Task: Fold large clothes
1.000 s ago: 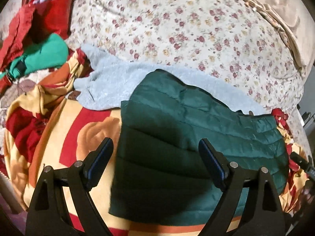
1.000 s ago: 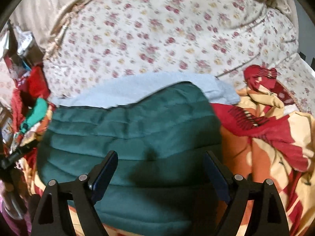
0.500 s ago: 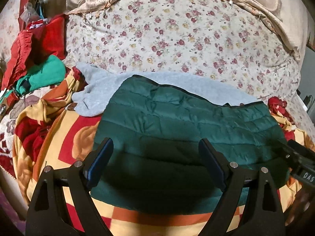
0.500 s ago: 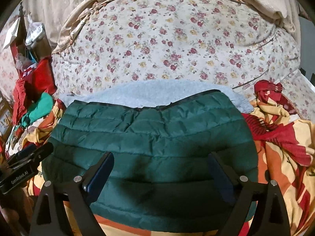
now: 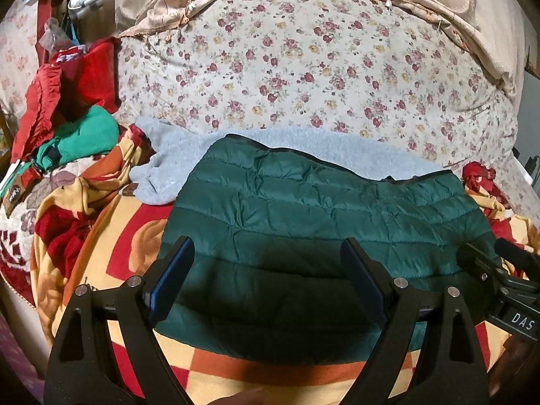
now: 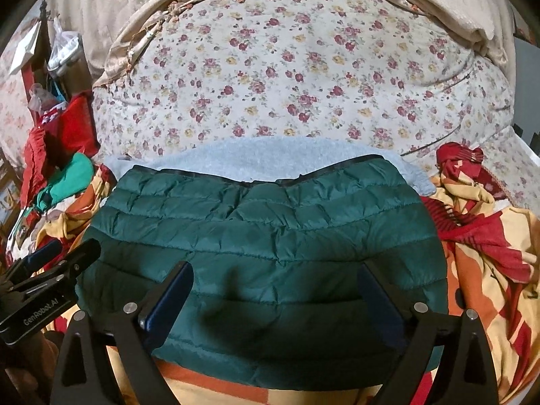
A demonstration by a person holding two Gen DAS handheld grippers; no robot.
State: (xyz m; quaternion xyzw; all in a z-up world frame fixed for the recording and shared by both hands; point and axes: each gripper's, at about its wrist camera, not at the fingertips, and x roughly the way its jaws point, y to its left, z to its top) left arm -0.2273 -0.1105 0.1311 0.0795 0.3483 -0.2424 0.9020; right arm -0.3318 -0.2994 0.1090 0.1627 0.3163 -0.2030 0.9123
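Note:
A dark green quilted puffer jacket (image 5: 320,209) lies folded flat on the bed, on top of a light blue fleece garment (image 5: 162,162). It also fills the middle of the right wrist view (image 6: 270,229), with the fleece (image 6: 256,155) showing behind it. My left gripper (image 5: 266,276) is open and empty, held above the jacket's near left part. My right gripper (image 6: 275,290) is open and empty above the jacket's near edge. Each gripper shows at the edge of the other's view: the right gripper (image 5: 499,270) and the left gripper (image 6: 60,260).
A red, orange and yellow patterned blanket (image 5: 101,246) covers the bed under the clothes. A floral quilt (image 5: 303,67) rises behind. Red and bright green clothes (image 5: 77,135) are piled at the left. A crumpled red cloth (image 6: 459,158) lies at the right.
Both grippers have pulled back and up from the jacket, so more of the bed shows. The jacket now lies still and squared, with both grippers open above its near edge.

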